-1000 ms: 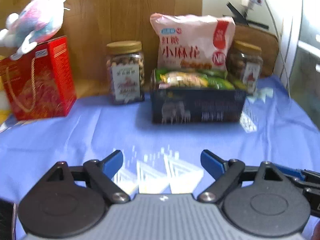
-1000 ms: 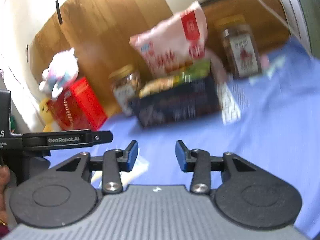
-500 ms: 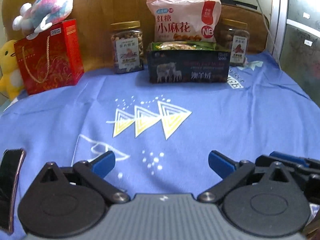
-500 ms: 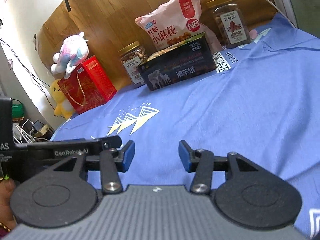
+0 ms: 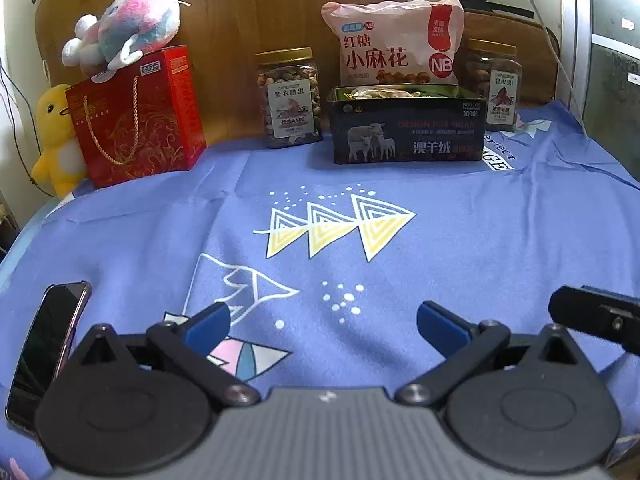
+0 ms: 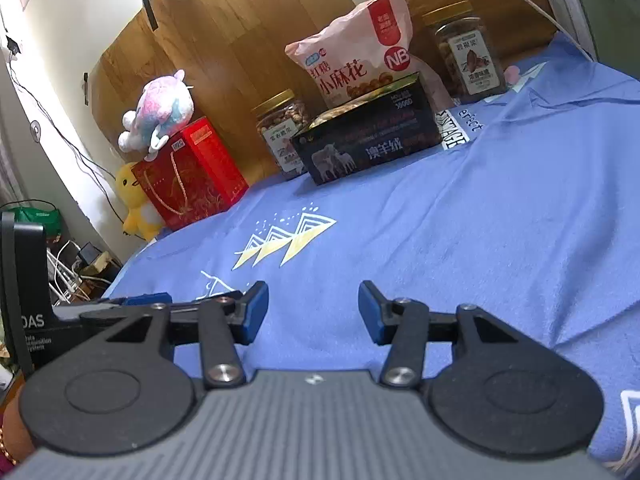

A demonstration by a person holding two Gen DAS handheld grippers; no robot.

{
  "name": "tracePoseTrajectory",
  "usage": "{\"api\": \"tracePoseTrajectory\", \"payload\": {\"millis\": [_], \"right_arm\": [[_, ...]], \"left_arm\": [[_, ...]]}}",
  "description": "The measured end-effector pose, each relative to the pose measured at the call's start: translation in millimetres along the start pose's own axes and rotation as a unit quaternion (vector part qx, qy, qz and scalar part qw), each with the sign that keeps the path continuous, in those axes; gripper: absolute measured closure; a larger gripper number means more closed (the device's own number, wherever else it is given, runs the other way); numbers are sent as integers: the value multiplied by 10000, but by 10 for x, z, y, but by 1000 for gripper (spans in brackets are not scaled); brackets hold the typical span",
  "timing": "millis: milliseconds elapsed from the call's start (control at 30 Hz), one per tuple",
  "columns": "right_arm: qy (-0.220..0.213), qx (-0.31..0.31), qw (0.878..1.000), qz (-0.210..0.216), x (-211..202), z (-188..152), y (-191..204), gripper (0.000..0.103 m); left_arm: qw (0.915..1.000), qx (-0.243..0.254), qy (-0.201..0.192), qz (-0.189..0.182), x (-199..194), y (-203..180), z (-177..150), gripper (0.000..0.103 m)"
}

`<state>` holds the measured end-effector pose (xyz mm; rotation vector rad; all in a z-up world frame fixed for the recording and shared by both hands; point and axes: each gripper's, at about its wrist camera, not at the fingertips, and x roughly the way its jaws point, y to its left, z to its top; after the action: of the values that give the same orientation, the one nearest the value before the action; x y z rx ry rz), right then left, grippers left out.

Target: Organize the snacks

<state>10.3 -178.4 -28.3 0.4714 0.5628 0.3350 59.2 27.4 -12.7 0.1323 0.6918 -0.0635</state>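
Retreating farther from the dark box (image 5: 406, 128), both tongs (image 5: 323, 326) (image 6: 313, 312) apart, empty.

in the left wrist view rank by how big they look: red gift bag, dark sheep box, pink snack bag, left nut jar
1. dark sheep box
2. red gift bag and pink snack bag: too alike to rank; the box hides the snack bag's bottom
3. left nut jar, clearly smallest

All stand in a row at similar distance.
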Motion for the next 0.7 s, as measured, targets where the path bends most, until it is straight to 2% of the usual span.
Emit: {"api": "tracePoseTrajectory", "payload": {"millis": [200, 400, 700], "right_arm": [[-25, 47, 10000, -13, -2, 3, -17, 50], [-8, 64, 10000, -27, 8, -5, -9, 50], [-11, 75, 10000, -43, 21, 1, -9, 50]], "left_arm": [[9999, 1, 4, 165, 18, 15, -11, 0], [9985, 206, 4, 498, 39, -30, -41, 0], [9981, 252, 109, 547, 72, -15, -57, 0]]}}
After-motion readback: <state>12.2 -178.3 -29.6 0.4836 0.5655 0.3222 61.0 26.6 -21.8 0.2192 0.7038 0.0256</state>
